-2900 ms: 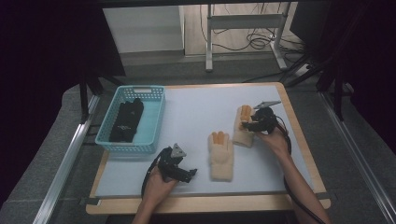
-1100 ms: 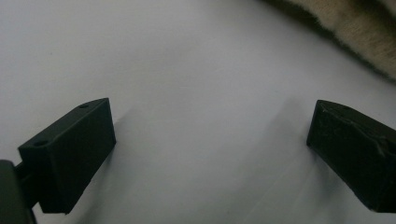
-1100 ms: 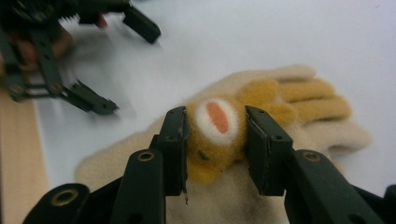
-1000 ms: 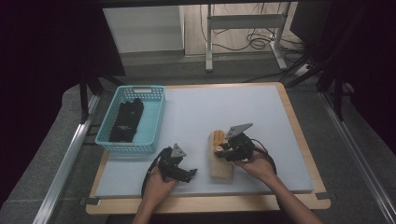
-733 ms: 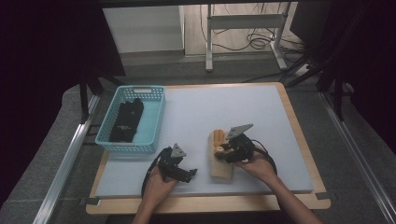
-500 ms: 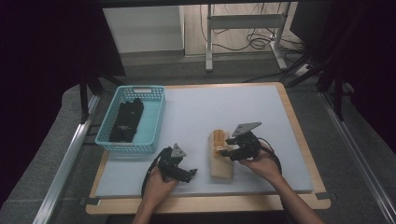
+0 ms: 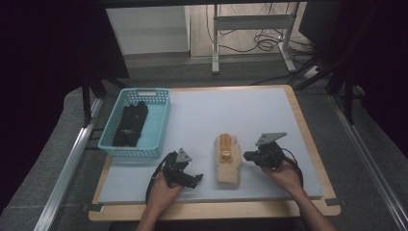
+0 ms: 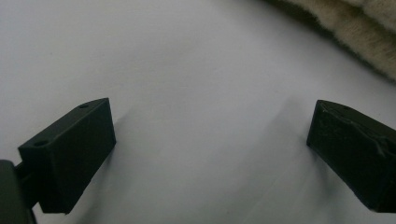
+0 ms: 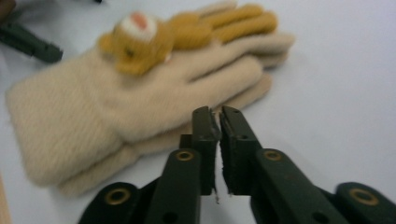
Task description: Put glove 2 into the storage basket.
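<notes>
Two cream woolly gloves [image 7: 227, 159] lie stacked on the white mat, palms flat, with a small orange bear figure on top. In the right gripper view the glove pair [image 9: 140, 107] lies just beyond my jaws. My right gripper [image 7: 246, 156] sits right of the gloves, pointing at them; its jaws [image 9: 215, 114] have just been closing and are shut with nothing between them. My left gripper [image 7: 196, 179] rests on the mat left of the gloves. It stands open [image 8: 210, 140] over bare mat, with a glove's fuzzy edge [image 8: 364, 28] at the upper right.
A light blue basket [image 7: 159, 125] at the table's left holds black gloves [image 7: 130, 125]. The wooden table edge runs along the front and right. Part of the left gripper [image 9: 28, 42] shows beyond the gloves in the right gripper view.
The right gripper carried the second glove onto the first, let go, and has drawn back to the right with its jaws shut. The left gripper has stayed in place.
</notes>
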Available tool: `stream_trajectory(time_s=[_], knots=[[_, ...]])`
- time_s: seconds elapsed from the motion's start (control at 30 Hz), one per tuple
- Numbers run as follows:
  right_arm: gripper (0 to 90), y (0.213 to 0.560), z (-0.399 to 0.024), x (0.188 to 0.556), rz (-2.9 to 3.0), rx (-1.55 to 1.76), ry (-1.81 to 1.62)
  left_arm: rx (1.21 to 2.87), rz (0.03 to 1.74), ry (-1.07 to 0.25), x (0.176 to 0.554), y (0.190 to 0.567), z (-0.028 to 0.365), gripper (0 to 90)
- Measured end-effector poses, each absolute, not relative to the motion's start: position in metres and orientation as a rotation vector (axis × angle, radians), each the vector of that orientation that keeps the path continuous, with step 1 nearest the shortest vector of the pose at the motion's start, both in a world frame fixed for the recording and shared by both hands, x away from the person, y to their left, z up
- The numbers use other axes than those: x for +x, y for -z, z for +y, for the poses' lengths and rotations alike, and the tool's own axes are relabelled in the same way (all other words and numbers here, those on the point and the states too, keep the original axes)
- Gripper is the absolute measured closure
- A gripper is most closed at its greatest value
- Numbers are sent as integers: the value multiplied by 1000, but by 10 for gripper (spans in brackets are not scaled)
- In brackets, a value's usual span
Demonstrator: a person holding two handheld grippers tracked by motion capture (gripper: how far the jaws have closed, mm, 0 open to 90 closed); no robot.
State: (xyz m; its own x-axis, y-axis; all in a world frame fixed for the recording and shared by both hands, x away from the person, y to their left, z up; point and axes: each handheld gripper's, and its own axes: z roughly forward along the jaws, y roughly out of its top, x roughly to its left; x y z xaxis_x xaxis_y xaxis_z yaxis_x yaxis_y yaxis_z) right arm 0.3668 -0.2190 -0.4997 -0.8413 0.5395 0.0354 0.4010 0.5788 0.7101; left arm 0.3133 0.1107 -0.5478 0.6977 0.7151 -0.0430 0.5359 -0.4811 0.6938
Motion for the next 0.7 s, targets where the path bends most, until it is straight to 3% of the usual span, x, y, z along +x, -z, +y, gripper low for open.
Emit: stream_trajectory(time_s=[0.7], knots=[[887, 526, -197, 338, 2696, 674, -1114, 2200, 951, -334, 313, 547, 112, 18]])
